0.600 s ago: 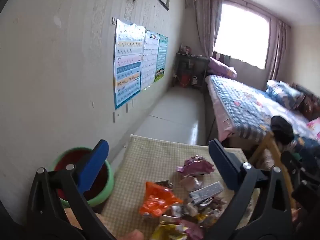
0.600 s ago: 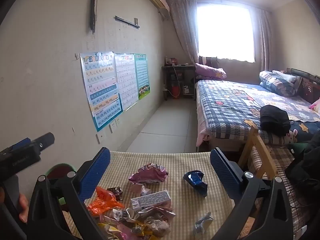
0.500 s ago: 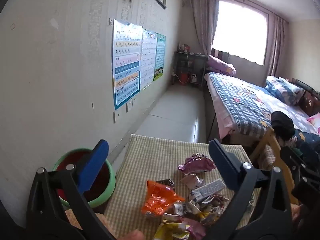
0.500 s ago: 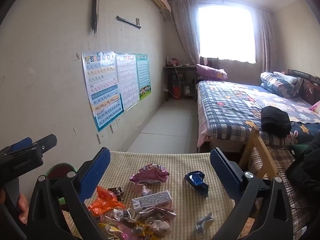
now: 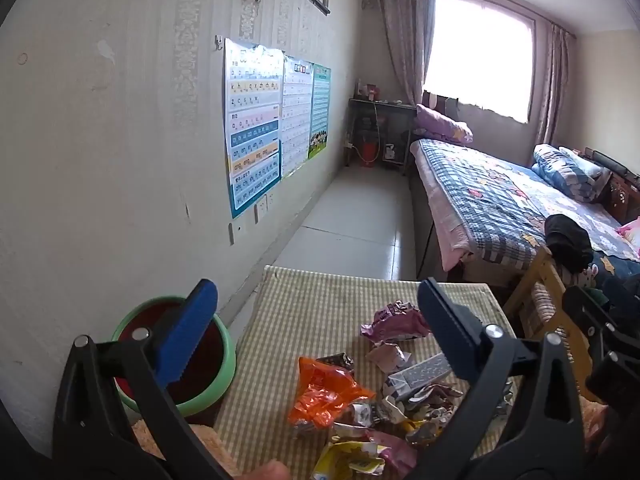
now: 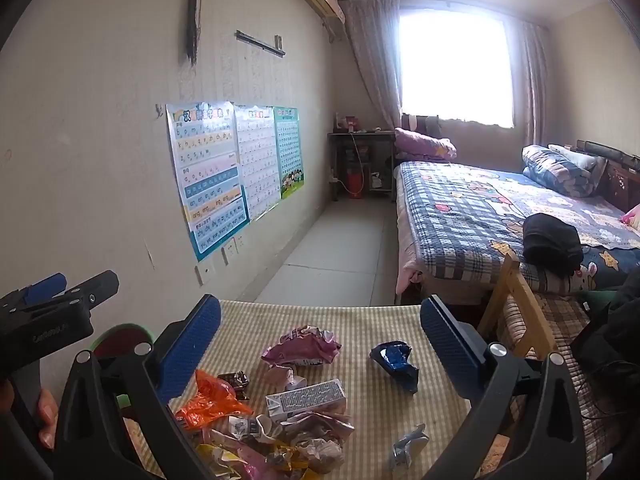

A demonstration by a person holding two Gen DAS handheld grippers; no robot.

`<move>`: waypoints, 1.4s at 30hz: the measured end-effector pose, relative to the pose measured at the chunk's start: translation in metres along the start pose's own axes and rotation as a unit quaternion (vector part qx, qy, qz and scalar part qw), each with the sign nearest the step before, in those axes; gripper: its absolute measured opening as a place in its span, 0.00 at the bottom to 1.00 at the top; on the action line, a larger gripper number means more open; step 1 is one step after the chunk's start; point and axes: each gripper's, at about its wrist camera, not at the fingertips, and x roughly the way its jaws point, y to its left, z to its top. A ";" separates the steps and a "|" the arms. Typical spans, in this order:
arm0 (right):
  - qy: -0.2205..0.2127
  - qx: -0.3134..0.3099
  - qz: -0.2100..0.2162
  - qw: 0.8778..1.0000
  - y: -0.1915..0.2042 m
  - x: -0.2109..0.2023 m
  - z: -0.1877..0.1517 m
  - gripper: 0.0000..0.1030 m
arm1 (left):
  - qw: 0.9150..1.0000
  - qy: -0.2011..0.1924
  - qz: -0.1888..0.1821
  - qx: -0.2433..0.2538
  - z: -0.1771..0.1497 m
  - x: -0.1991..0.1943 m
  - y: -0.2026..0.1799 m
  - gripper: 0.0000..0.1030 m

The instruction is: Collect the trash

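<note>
Left gripper point(image 5: 320, 328) and right gripper point(image 6: 320, 344), fingers spread and empty, above wrappers point(image 6: 276, 428) heaped at the table's point(image 6: 360, 316) near-left corner; bin point(image 5: 218, 376) beside its left edge.

One worktop point(image 6: 360, 320) is carrying the litter: one orange wrapper point(image 6: 212, 400), one pink-purple wrapper point(image 6: 300, 350), one blue wrapper point(image 6: 394, 360), one small drink carton point(image 6: 306, 398), one dark candy wrapper point(image 6: 234, 379), one crumpled silver scrap point(image 6: 410, 442), and a tangled heap point(image 6: 280, 444) too jumbled for counting. One green-rimmed bin point(image 5: 216, 364) is sitting beside it. Three posters point(image 6: 236, 168) are hanging on the wall, and one bed point(image 6: 480, 216) is standing beyond.
</note>
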 end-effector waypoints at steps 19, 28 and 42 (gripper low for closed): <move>-0.002 0.000 0.001 1.000 0.002 -0.003 0.002 0.93 | 1.000 0.005 -0.005 -0.004 0.008 0.001 0.009 0.95; -0.002 0.000 0.002 1.000 0.002 -0.004 0.002 0.93 | 1.000 0.007 -0.008 -0.004 0.012 0.003 0.013 0.95; -0.001 -0.004 0.002 1.000 0.002 -0.003 0.000 0.93 | 1.000 0.015 -0.002 -0.001 0.012 0.009 0.014 0.95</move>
